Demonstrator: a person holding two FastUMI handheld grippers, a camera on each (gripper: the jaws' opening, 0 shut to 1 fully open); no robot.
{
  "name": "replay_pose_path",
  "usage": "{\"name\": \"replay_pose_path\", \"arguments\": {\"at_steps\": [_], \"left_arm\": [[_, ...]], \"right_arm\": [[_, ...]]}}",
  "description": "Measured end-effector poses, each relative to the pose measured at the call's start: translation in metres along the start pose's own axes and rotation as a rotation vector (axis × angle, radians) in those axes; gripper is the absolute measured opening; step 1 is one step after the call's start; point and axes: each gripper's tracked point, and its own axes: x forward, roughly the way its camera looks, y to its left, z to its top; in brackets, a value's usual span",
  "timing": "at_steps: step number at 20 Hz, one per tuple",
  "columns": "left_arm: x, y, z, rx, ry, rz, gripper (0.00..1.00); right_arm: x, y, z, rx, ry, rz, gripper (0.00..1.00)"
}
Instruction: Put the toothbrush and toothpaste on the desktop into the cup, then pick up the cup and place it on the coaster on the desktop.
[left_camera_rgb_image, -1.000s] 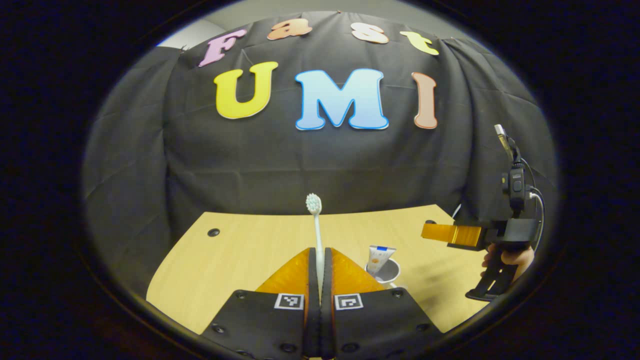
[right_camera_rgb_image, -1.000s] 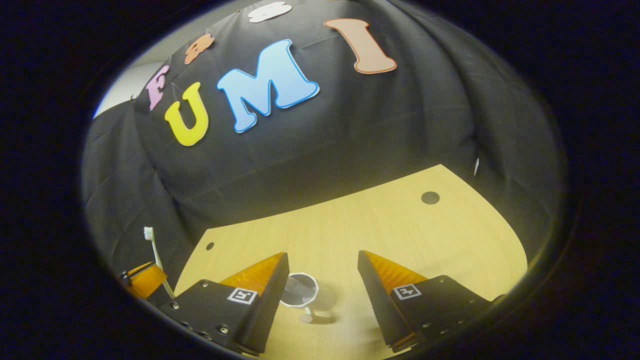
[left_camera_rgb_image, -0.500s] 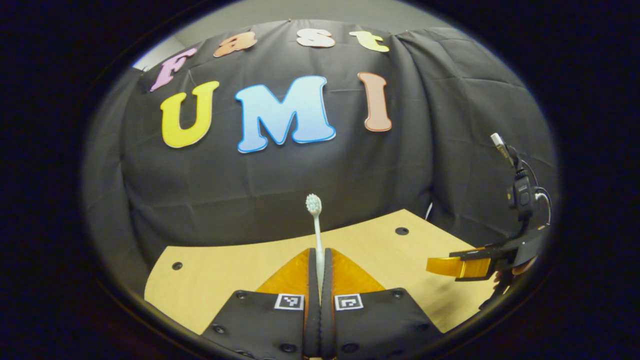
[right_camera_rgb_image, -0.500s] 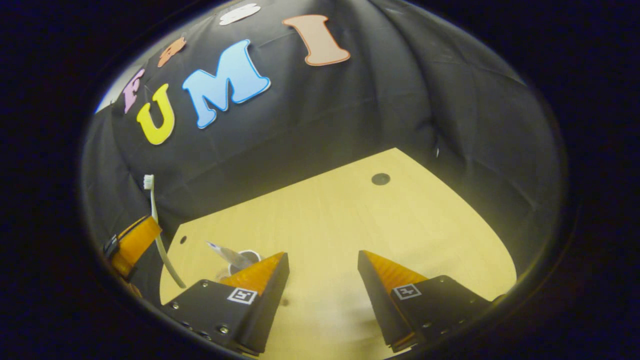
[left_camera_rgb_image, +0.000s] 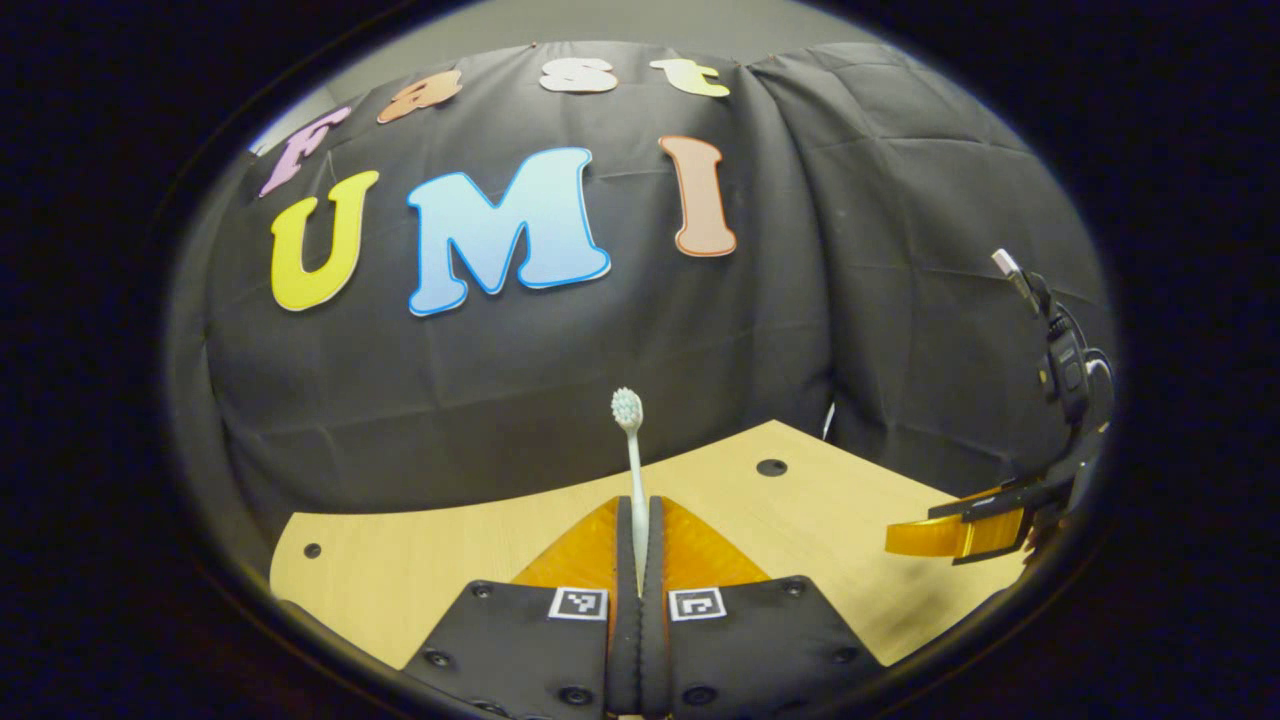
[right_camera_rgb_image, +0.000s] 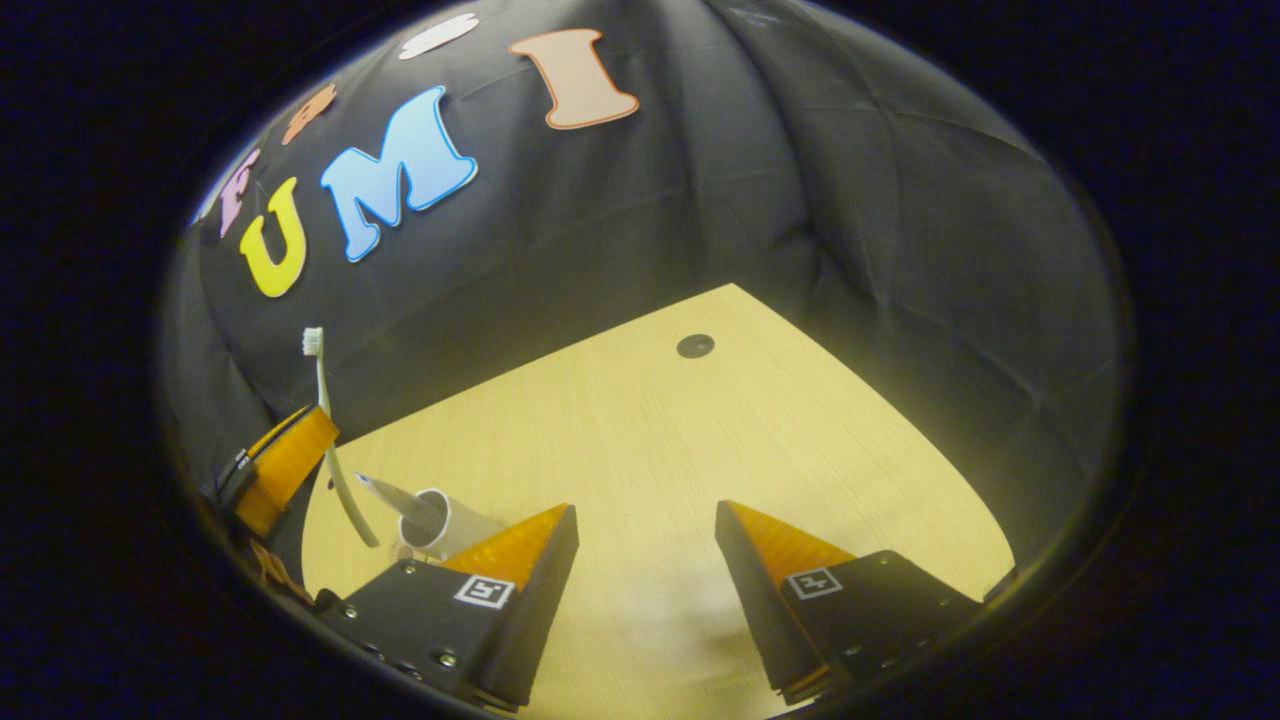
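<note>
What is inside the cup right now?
In the right gripper view the toothpaste sticks out of the cup. Its lower end and the cup's bottom are hidden by the wall. The toothbrush is outside, clamped in the left gripper.

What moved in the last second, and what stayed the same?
The right gripper drew back from over the cup, which slid from between its jaws to its left side. The left gripper view swung too: the cup dropped out of it.

Unchanged: the left gripper stays shut on the toothbrush, bristles up; the right jaws stay open and empty; the toothpaste sits in the cup.
</note>
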Motion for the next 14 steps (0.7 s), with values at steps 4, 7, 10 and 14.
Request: {"name": "replay_pose_path", "arguments": {"at_steps": [4, 7, 10, 14], "left_arm": [[0.017, 0.001, -0.022, 0.011, 0.000, 0.028, 0.08], [0.018, 0.002, -0.038, 0.045, -0.016, 0.042, 0.08], [0.021, 0.006, -0.049, 0.059, -0.025, 0.076, 0.08], [0.025, 0.011, -0.060, 0.035, -0.019, 0.114, 0.08]], "right_arm": [[0.001, -0.008, -0.007, -0.003, 0.023, -0.013, 0.83], [0.001, -0.015, -0.014, -0.020, 0.040, -0.023, 0.83], [-0.002, -0.017, -0.022, -0.023, 0.058, -0.019, 0.83], [-0.003, -0.018, -0.028, -0.029, 0.078, -0.017, 0.83]]}}
